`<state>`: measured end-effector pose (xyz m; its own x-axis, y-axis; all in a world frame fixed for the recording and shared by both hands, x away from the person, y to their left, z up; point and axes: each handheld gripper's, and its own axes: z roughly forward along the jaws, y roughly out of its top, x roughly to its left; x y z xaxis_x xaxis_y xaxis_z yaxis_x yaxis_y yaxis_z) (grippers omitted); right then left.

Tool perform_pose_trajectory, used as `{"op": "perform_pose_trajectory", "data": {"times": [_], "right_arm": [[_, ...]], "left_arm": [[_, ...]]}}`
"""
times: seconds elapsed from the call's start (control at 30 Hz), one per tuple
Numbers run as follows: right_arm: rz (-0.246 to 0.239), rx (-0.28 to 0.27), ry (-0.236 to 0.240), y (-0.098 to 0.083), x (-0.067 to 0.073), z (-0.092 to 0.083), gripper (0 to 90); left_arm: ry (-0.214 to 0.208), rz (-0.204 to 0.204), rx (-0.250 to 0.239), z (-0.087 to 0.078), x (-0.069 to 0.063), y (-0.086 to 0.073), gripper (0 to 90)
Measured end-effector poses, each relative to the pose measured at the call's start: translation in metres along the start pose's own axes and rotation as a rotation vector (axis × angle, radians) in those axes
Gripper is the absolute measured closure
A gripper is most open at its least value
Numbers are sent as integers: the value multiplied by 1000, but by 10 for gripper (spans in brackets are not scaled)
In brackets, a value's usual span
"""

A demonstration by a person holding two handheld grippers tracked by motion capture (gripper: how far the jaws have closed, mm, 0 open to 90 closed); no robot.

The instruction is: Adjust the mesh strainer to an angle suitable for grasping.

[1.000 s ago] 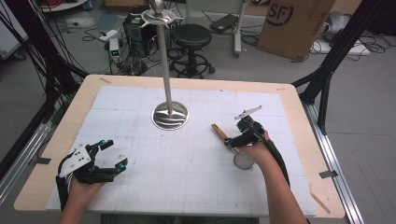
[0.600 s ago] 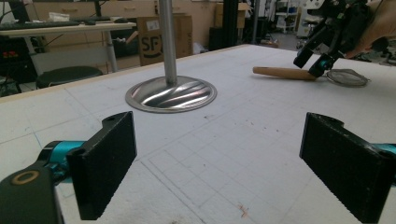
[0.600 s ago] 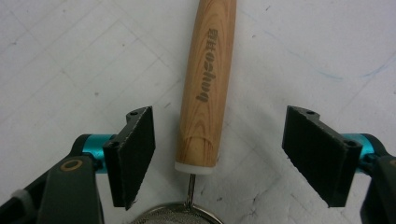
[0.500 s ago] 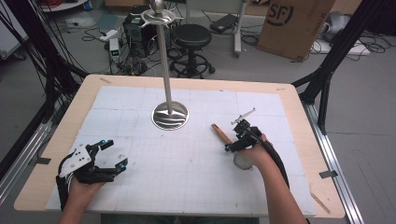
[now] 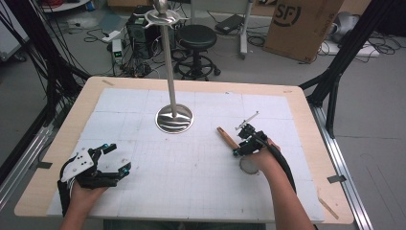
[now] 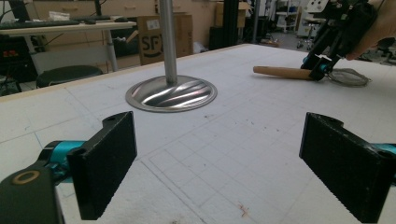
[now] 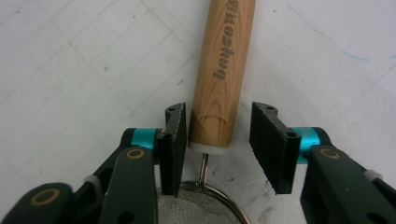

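My right gripper (image 7: 218, 149) has just been closing around the wooden handle (image 7: 223, 74) of a small mesh strainer (image 5: 242, 154), and that is the change that matters: a second ago its jaws stood wide, and now they sit close on either side of the handle's lower end. In the right gripper view the left pad looks to be touching the wood or just shy of it, while a narrow gap shows between the wood and the right pad, so I judge the pinch is not yet made. The strainer lies flat on the white table mat (image 5: 201, 191), its handle pointing toward ten o'clock from my right hand in the high view and its round mesh bowl (image 7: 196, 205) at the near end, under my gripper's body. Neither hand has travelled; only the jaws have worked. My left gripper (image 5: 114, 158) rests on the mat at about eight o'clock from the metal stand (image 5: 174, 117), its jaws spread wide with nothing between them, as the left gripper view shows. The stand's round base sits at the mat's middle, well apart from the strainer. I judge the next thing needed is to finish the squeeze until both pads bear on the handle, then lift.
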<state>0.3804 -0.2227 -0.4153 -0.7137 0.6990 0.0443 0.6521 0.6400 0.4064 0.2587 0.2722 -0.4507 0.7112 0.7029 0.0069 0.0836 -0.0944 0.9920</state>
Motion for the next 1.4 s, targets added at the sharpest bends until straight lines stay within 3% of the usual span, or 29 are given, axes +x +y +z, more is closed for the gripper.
{"op": "perform_pose_trajectory", "data": {"times": [0.2,0.57,0.7,1.0,1.4], "right_arm": [[-16,1,13,0,0,-1,661],[-35,14,15,1,0,-1,665],[-50,47,0,4,2,0,664],[-33,73,17,8,0,1,661],[-28,85,-3,10,3,2,681]], "left_arm": [[1,-1,-1,0,0,0,115],[0,3,3,0,0,0,115],[0,4,3,1,-1,0,116],[-1,12,10,1,-1,0,115],[-2,28,24,2,-2,1,115]]}}
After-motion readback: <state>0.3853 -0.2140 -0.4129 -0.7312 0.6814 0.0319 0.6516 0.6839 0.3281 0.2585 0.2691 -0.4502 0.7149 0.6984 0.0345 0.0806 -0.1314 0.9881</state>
